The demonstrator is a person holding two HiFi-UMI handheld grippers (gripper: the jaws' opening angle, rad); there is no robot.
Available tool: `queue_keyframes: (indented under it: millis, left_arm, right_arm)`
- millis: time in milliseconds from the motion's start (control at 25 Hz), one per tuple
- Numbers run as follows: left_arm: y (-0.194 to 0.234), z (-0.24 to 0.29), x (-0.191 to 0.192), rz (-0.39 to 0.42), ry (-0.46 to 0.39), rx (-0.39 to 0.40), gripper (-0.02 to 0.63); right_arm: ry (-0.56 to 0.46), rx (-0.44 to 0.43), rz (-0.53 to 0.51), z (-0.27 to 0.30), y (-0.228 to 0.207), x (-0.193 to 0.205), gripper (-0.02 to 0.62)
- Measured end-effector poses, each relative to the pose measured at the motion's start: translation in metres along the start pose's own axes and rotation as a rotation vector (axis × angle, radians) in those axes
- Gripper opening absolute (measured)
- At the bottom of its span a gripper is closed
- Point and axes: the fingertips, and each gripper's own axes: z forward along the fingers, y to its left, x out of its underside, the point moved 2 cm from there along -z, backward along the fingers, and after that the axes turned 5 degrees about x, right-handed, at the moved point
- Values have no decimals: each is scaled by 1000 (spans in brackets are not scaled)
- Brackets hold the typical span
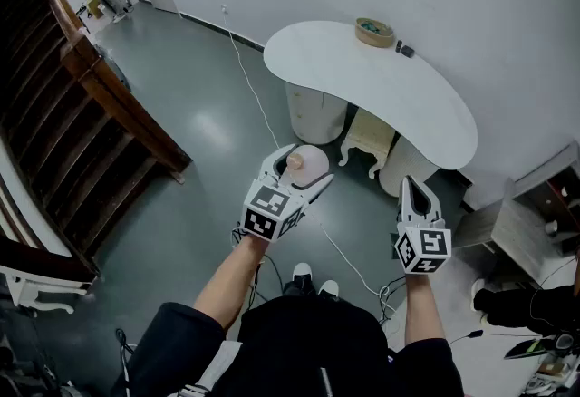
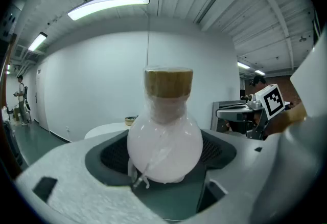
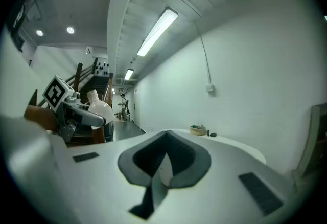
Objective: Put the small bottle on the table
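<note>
The small bottle [image 1: 306, 168] is a round milky flask with a brown cork. My left gripper [image 1: 299, 167] is shut on its belly, holding it upright in the air above the floor, short of the white table [image 1: 362, 82]. In the left gripper view the small bottle [image 2: 164, 149] fills the space between the wide-set jaws of the left gripper [image 2: 166, 169], with the table [image 2: 104, 129] far behind. My right gripper [image 1: 417, 196] hangs beside it, empty. In the right gripper view the right gripper [image 3: 164, 166] has its pads together, and the bottle [image 3: 98, 106] shows at the left.
On the table's far end sit a shallow bowl [image 1: 374, 31] and a small dark item [image 1: 405, 50]. White cylinder bases and a small stool [image 1: 370, 137] stand under the table. A wooden staircase [image 1: 82, 105] lies at the left, a cable [image 1: 254, 101] crosses the floor, and shelves [image 1: 544, 205] stand at the right.
</note>
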Motion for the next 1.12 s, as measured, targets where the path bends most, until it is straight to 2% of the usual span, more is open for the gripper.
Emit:
queue_keyframes:
  millis: [200, 440, 800, 1120]
  left_arm:
    - [10, 0, 1, -5, -1, -1, 396]
    - [29, 2, 7, -9, -4, 15, 396]
    - [70, 4, 14, -3, 3, 37, 396]
    - [102, 21, 14, -8, 12, 44, 396]
  right_arm:
    - [7, -47, 3, 8, 11, -1, 2]
    - [69, -78, 26, 31, 26, 14, 2]
    - [58, -53, 77, 64, 48, 18, 3]
    - [82, -86, 98, 97, 52, 24, 2]
